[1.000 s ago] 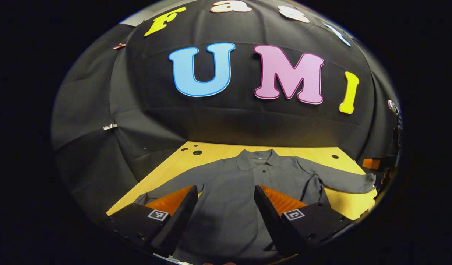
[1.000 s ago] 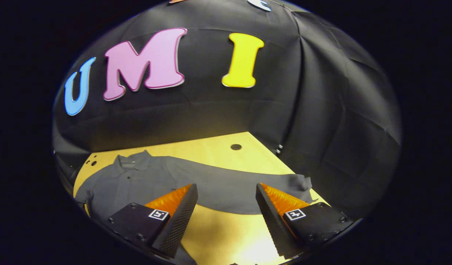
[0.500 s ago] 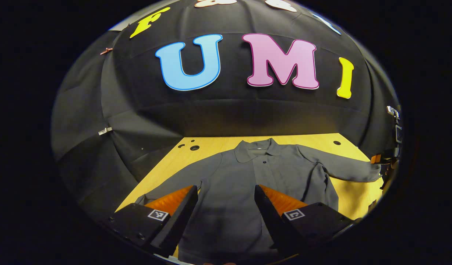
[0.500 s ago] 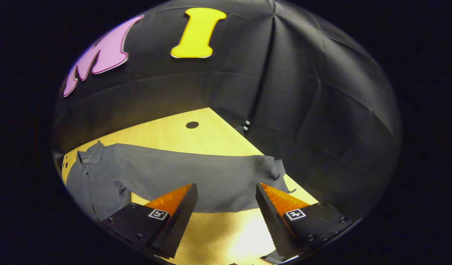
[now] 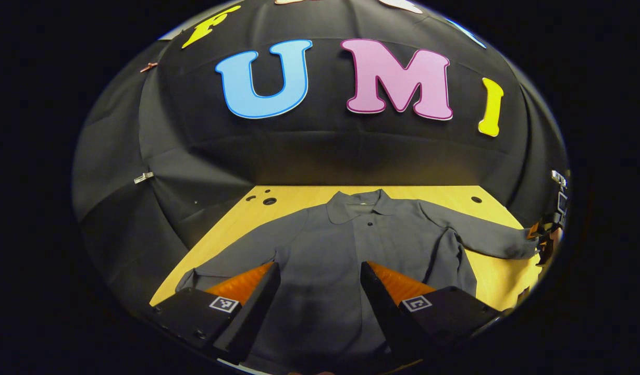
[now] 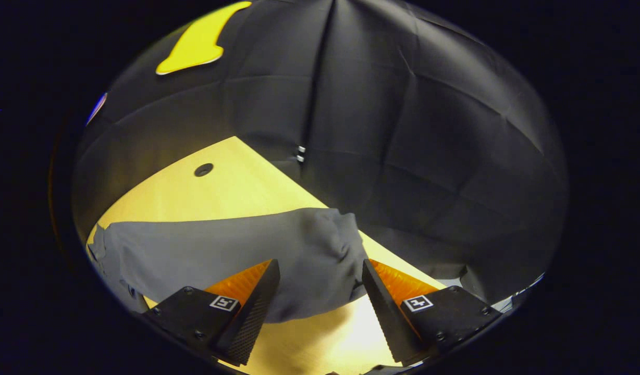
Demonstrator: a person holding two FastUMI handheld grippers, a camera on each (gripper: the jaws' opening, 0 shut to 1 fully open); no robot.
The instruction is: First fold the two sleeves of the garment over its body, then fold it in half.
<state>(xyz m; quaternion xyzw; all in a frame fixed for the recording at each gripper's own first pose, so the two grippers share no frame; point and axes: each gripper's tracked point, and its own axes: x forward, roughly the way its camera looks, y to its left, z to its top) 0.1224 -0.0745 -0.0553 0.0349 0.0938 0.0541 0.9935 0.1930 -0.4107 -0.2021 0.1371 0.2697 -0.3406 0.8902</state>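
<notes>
A grey collared shirt lies flat on the wooden table, collar toward the far wall, both sleeves spread out. My left gripper is open above the shirt's lower body, nothing between its fingers. The shirt's left sleeve runs toward the table's near left edge. In the right gripper view the right sleeve stretches across the table, its bunched cuff lying just ahead of my open right gripper, between the fingers' line. The right gripper also appears at the far right of the left gripper view, by the cuff.
The booth's black cloth wall hangs close behind the table's right edge. Round holes mark the tabletop's far corners; another hole sits beyond the sleeve. Bare wood lies under the right gripper.
The right gripper has swung right and closer to the sleeve's cuff, which now sits between its fingers' line. The left gripper has shifted slightly, showing more of the left sleeve.
</notes>
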